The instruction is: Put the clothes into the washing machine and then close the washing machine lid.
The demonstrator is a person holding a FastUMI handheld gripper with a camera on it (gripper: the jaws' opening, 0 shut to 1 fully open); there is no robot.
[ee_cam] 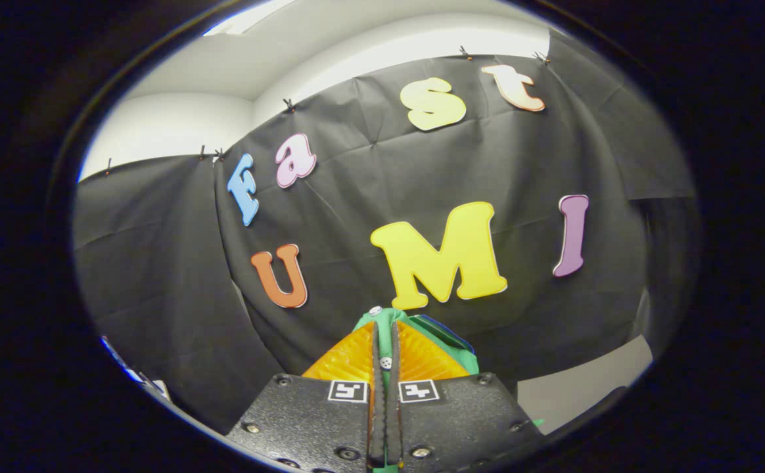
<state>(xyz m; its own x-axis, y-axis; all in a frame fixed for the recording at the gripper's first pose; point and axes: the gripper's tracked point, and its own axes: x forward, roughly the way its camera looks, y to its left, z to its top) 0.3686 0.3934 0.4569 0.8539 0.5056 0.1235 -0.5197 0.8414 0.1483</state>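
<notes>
Fingers pressed nearly together, clamped on green garment, raised before black cloth wall

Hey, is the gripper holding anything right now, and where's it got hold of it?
Yes: the gripper is shut on a green garment, jaws pinching a fold along its buttoned edge.

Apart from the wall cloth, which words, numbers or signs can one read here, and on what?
None can be read.
The two square markers on the gripper bear coded patterns, not words.
The green garment, pinched between the shut fingers, shows no print.
</notes>
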